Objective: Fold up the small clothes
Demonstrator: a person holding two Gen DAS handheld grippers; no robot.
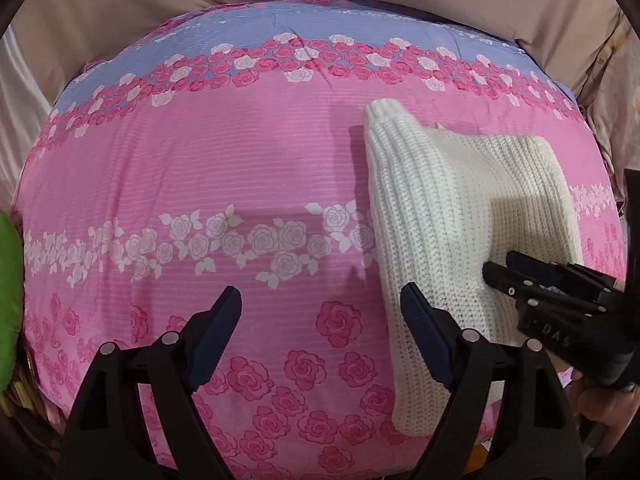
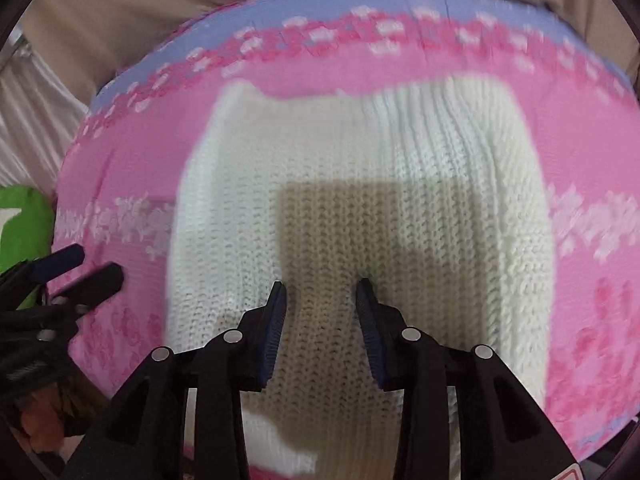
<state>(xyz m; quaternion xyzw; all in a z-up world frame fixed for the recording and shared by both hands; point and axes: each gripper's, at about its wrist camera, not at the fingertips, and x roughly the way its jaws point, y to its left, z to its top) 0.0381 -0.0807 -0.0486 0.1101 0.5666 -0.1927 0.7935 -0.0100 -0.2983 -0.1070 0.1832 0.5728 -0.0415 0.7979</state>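
Currently a white knit sweater [image 2: 360, 208] lies folded on the rose-print bedsheet [image 1: 200, 168], long axis toward twelve o'clock, directly beneath the nearer right gripper [image 2: 322, 300], fingers part-open and empty; left gripper [image 1: 320, 304], fingers wide apart, hovers beside its nine-o'clock edge.

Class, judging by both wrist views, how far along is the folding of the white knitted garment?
Done: the white knitted garment already lies as a compact rectangle on the pink floral sheet. In hand: nothing; the right gripper hovers open above the knit, and the left gripper is open over bare sheet. Left: probably one more fold.
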